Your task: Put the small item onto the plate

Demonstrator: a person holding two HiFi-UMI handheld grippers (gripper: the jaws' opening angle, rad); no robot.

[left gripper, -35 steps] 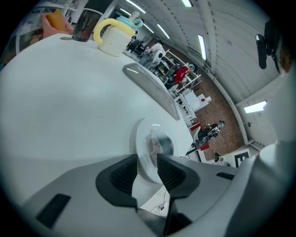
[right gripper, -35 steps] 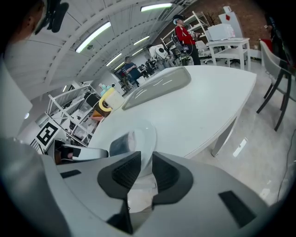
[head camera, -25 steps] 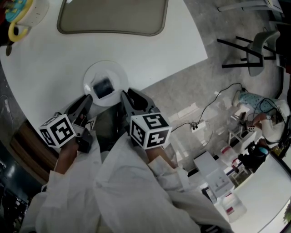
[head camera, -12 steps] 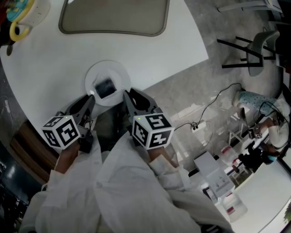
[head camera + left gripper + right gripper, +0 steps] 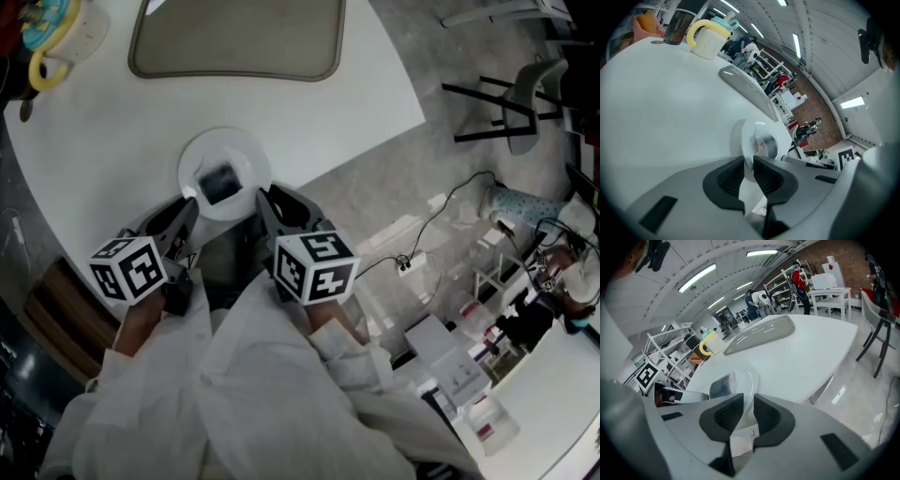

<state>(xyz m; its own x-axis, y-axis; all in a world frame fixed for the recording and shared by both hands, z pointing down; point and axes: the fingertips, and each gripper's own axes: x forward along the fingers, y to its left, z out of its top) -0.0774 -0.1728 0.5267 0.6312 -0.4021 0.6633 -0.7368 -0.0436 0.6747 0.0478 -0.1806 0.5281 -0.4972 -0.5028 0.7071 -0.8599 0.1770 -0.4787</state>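
White round tabletop (image 5: 112, 141) takes up most of the room, with grey floor (image 5: 394, 187) next to it. One white plate (image 5: 246, 155) sits near the tabletop's edge, close to the person. One small dark item (image 5: 217, 182) already lies in the middle of the plate. It looks light and smooth, so I think it could slide if the plate tips. The best place to take it is by its two flat sides. The plate looks hard and could break, and its thin rim is the easy place to hold. There are two tongs. The left tongs (image 5: 748, 161) pinch the plate's rim on one side. The right tongs (image 5: 748, 401) pinch the rim on the other side. Farther back are one grey tray (image 5: 234, 42) and one cup with a yellow handle (image 5: 52, 37).
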